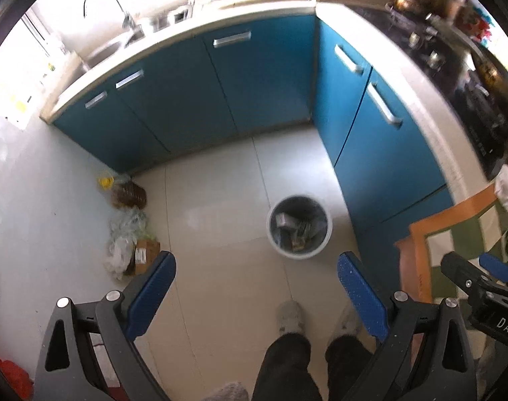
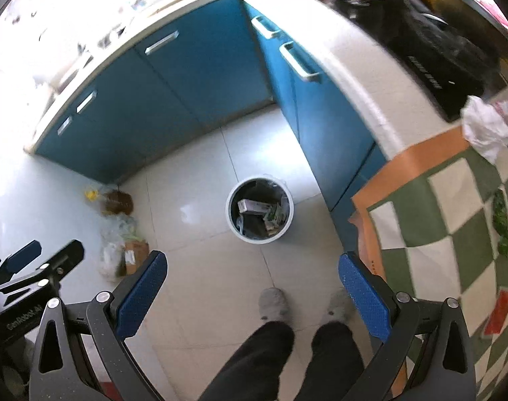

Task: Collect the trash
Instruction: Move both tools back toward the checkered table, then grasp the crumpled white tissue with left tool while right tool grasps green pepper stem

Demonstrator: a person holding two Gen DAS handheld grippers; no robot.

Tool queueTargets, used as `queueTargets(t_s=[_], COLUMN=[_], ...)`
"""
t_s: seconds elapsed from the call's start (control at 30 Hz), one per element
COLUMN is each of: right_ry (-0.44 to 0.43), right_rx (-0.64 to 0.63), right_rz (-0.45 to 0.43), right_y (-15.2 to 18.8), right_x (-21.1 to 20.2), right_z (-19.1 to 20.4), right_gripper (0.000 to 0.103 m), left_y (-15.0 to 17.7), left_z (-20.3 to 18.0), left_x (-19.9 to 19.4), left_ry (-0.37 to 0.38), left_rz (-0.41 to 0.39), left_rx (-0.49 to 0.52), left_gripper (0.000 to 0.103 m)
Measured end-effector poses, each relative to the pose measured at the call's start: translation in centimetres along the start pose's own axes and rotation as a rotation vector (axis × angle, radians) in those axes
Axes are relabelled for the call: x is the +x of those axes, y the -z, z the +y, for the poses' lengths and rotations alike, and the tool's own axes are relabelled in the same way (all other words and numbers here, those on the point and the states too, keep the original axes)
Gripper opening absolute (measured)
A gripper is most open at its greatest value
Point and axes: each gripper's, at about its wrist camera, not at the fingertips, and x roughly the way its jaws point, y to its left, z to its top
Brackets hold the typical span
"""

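Right wrist: crumpled white tissue [image 2: 486, 127], checkered tablecloth [image 2: 454, 207]

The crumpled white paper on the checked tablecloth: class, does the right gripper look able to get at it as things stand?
Probably yes. The right gripper is open and empty, and the crumpled white paper lies uncovered on the checked tablecloth to its right, with nothing in between. It points floorward at the bin, so it must swing right first.
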Motion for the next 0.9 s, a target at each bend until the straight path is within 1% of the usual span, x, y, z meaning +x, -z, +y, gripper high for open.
queueTargets(t_s=[0.03,0.1,0.13,0.2,0.27,0.33,0.4,0.43,0.47,0.5,0.53,0.57,0.6,0.63,0.7,0.8,0.83,0.9], right_ry=[-0.006,0.009,0.023,0.072,0.128,0.19,0.225,0.226,0.229,0.227,0.205,0.176,0.186,0.189,0.199,0.182,0.187,0.195], right_rx=[0.035,0.083,0.114,0.181,0.265,0.348,0.401,0.409,0.41,0.406,0.398,0.382,0.365,0.345,0.334,0.422,0.461,0.494], right_rz=[-0.015,-0.038,-0.054,-0.083,-0.096,-0.103,-0.094,-0.09,-0.079,-0.062,-0.045,-0.029,-0.034,-0.055,-0.074,-0.109,-0.127,-0.135], right_y=[-0.4,-1.0,-1.2,-1.3,-1.1,-0.8,-0.4,-0.3,-0.4,-0.6,-0.7,-1.0,-1.1,-1.2,-1.2,-0.6,-0.2,0.1], right_x=[-1.1,-2.5,-3.3,-4.7,-5.5,-5.6,-4.9,-4.5,-3.7,-3.0,-2.1,-1.3,-0.8,-0.8,-1.0,-2.4,-3.2,-3.8], right_z=[-1.7,-4.5,-6.3,-10.5,-15.8,-21.0,-25.1,-26.3,-27.8,-28.6,-29.2,-29.7,-29.9,-30.0,-30.3,-33.3,-34.9,-37.2], right_gripper=[0.103,0.103,0.103,0.103,0.103,0.103,0.102,0.093,0.086,0.076,0.069,0.064,0.045,0.035,0.019,0.019,0.018,0.018], left_y=[-0.4,-1.3,-1.7,-2.3,-2.9,-3.4,-3.6,-3.5,-3.5,-3.6,-3.7,-3.8,-3.9,-4.1,-4.6,-5.6,-5.8,-6.4], left_z=[-1.0,-3.5,-5.5,-8.9,-12.7,-17.1,-21.3,-22.9,-25.0,-26.2,-27.5,-28.6,-29.5,-30.2,-31.6,-33.8,-34.5,-36.4], left_x=[-0.4,-1.2,-1.4,-1.9,-2.0,-1.7,-1.1,-0.9,-0.5,-0.1,0.3,0.7,0.8,1.0,1.4,2.3,2.5,3.3], left_ry=[0.005,0.019,0.031,0.035,0.036,0.045,0.044,0.043,0.042,0.044,0.054,0.063,0.071,0.085,0.128,0.225,0.261,0.335], left_rz=[-0.008,-0.019,-0.023,-0.034,-0.037,-0.028,-0.022,-0.018,-0.008,0.006,0.023,0.039,0.052,0.064,0.093,0.152,0.171,0.214], left_rx=[0.002,0.013,0.029,0.066,0.114,0.161,0.209,0.228,0.248,0.26,0.265,0.265,0.261,0.258,0.243,0.22,0.208,0.179], left_gripper=[0.099,0.099,0.099,0.099,0.099,0.099,0.099,0.099,0.099,0.099,0.099,0.099,0.099,0.099,0.099,0.098,0.098,0.098])
